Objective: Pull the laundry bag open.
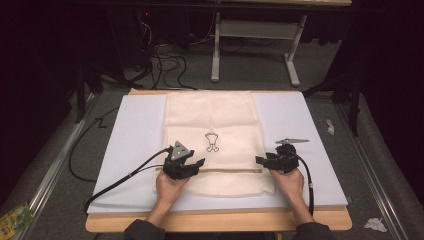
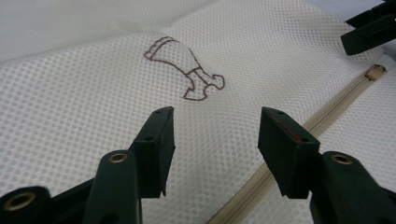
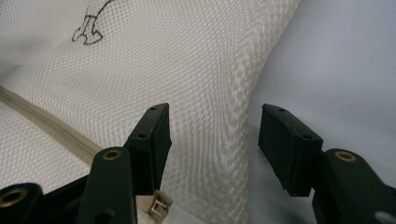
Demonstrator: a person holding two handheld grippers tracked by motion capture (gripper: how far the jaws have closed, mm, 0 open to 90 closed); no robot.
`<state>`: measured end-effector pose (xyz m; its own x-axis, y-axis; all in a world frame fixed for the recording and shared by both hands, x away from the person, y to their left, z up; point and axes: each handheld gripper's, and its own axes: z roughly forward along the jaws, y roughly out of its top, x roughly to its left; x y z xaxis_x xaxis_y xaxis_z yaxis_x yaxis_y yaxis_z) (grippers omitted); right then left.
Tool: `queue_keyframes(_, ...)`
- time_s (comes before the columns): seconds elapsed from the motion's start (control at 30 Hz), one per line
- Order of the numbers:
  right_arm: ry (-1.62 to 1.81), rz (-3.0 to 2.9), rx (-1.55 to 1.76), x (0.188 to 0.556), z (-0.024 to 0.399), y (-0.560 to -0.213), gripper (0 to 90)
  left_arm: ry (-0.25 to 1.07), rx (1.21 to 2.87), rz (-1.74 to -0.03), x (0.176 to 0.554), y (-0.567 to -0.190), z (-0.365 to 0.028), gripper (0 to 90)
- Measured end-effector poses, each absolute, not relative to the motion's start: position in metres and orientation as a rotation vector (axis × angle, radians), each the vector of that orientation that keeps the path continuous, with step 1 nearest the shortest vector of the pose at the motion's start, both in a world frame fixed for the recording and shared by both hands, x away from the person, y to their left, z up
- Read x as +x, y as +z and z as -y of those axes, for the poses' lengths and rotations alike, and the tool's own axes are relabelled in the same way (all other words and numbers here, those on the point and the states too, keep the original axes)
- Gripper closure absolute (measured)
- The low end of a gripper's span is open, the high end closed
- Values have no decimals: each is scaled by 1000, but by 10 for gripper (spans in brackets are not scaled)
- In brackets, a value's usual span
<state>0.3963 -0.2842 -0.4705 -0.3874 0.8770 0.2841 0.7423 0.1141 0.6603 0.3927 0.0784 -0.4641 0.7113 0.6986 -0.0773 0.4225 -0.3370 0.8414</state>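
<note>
Hovering over mesh laundry bag (image 1: 212,125) mid-desk, near front edge | left gripper (image 1: 192,165) fingers wide apart, empty, above zipper (image 2: 327,109) | right gripper (image 1: 264,161) fingers apart, empty, at bag's right edge by zipper pull (image 3: 156,205) | risk: fingers snag mesh or bunch the bag instead of catching the pull | long axis front-to-back, zipper crosswise.

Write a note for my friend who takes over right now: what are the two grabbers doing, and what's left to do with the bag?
Left gripper: open, holding nothing, over the cream mesh laundry bag beside its beige zipper.
Right gripper: open, holding nothing, at the bag's right edge, near the zipper's end.
The bag lies flat on the white foam pad, brown outline print facing up.
Done: nothing gripped yet.
Left: probably grip the bag and work the zipper.
</note>
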Motion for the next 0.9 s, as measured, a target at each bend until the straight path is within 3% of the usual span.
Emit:
queue_keyframes(0.57, 1128, -2324, 1684, 401, 270, -466, 469, 325, 2024, -868, 400, -481, -59, 455)
queue_keyframes(0.73, 1109, -2356, 1666, 403, 266, -464, 562, 328, 2035, -869, 400, -482, -57, 459)
queue_keyframes(0.77, 1092, -2359, 1633, 403, 264, -463, 632, 327, 2035, -873, 401, -482, -57, 459)
queue_keyframes(0.83, 1085, -2359, 1621, 403, 263, -464, 653, 325, 2036, -875, 401, -482, -57, 459)
queue_keyframes(0.9, 1063, -2370, 1576, 403, 262, -464, 746, 323, 2034, -876, 401, -482, -57, 459)
